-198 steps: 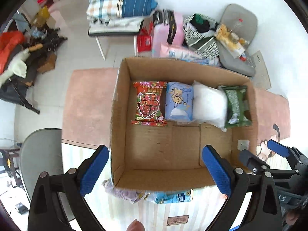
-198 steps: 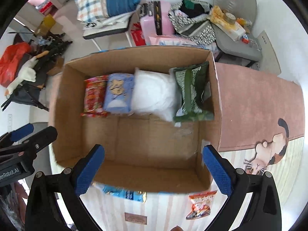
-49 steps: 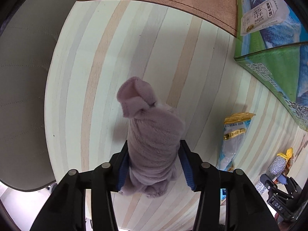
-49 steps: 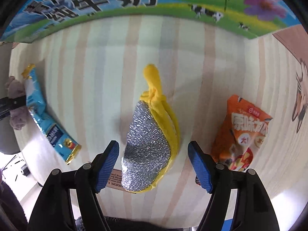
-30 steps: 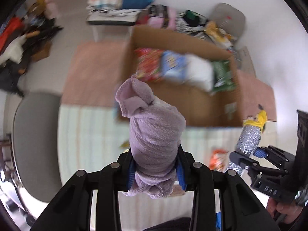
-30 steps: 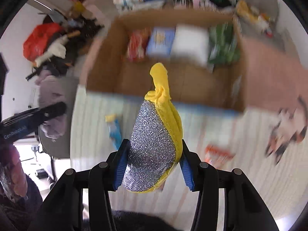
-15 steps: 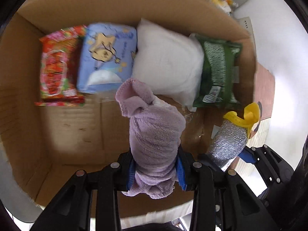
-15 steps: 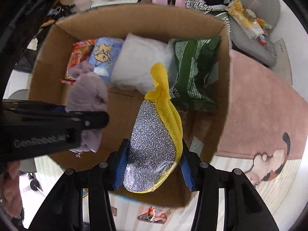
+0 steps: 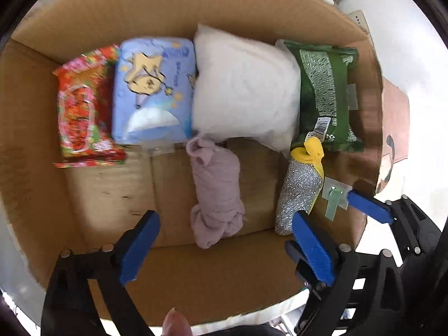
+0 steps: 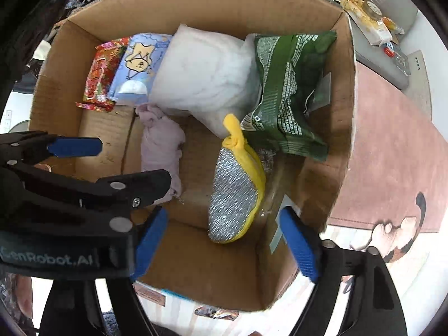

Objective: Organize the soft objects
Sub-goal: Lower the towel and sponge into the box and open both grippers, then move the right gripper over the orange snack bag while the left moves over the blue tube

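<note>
Jaws of left gripper [image 9: 224, 249] and right gripper [image 10: 224, 243] gaping wide, gripping nothing; lilac cloth roll [image 9: 217, 193] and silver-yellow scrubber [image 10: 238, 187] lying side by side on cardboard box [image 9: 196, 2] floor, filling a second row below packets.

a home: pink rug [image 10: 392, 151], cluttered chair [image 10: 378, 28].
</note>
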A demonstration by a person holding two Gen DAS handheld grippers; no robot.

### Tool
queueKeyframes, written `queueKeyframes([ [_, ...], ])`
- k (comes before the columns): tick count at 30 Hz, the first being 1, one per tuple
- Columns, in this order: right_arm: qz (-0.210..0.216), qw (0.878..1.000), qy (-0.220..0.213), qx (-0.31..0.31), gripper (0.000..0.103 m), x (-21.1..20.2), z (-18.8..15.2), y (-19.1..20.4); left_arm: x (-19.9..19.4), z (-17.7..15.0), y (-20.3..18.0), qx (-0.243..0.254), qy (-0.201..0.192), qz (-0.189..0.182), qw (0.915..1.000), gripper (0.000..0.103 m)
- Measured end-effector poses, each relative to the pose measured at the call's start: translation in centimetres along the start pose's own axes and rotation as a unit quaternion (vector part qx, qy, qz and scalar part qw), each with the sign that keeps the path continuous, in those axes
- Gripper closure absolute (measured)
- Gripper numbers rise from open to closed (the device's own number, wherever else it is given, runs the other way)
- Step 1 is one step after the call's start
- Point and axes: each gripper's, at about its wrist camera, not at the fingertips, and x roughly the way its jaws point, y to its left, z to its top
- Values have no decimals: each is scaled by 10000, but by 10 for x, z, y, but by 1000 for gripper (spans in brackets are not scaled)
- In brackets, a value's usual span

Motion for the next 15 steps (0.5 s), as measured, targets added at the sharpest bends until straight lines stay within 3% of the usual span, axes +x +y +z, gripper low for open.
queueKeyframes([
  [2,-71,9999,-58,64,0,-12,-9,4,-15,-6,1,10,-190,89,9998,4],
  [9,-242,9975,-520,407,0,-40,-34,8,-67,-42,-4,10,-860,566,9947,4],
  [12,-145,9953,-758,577,0,-55,-54,10,-83,-72,4,-25,-1182,974,9882,4],
  [15,-194,9911,-1085,747,0,-77,-87,20,-92,-110,15,-167,-1515,1116,9820,4],
])
